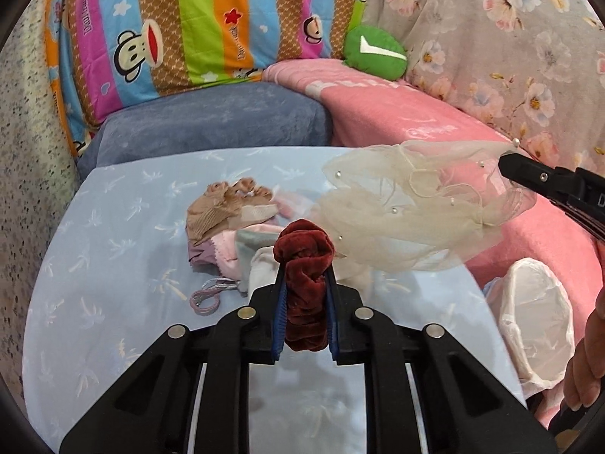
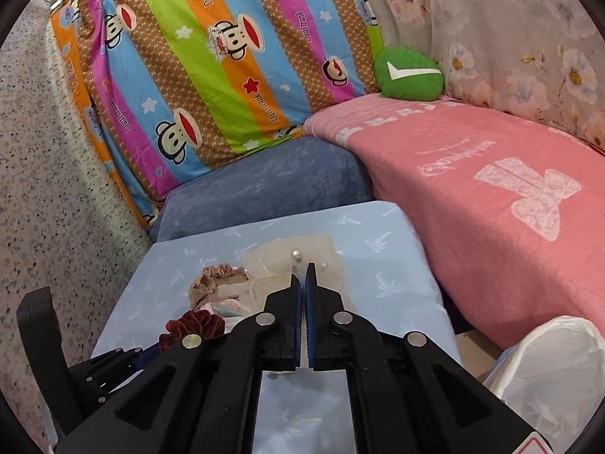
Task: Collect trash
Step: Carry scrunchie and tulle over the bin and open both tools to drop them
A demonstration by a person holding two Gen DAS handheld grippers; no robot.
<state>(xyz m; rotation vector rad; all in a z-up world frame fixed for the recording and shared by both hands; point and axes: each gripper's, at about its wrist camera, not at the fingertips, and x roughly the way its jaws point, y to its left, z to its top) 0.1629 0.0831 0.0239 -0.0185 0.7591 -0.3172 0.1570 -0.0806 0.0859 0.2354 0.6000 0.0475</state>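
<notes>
While a red scrunchie (image 1: 304, 265) is squeezed by the left tool (image 1: 305, 276), a sheer cream cloth (image 1: 408, 204) is pinched by the right tool (image 2: 302, 276). A white bag (image 1: 537, 321) is seen at four o'clock in the left view.

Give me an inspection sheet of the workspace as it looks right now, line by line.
Surface: light blue sheet with a pale palm print.
Job's things: dark red velvet scrunchie; cream tulle piece with pearls, lifted; white-lined trash bin at the right.
Clutter: pile of small garments; thin hair ties beside it.
Grippers: left gripper clamps the scrunchie; right gripper pinches the tulle.
Cables: nothing seen.
Surroundings: striped monkey-print bedding, blue cushion, pink blanket, green pillow.
</notes>
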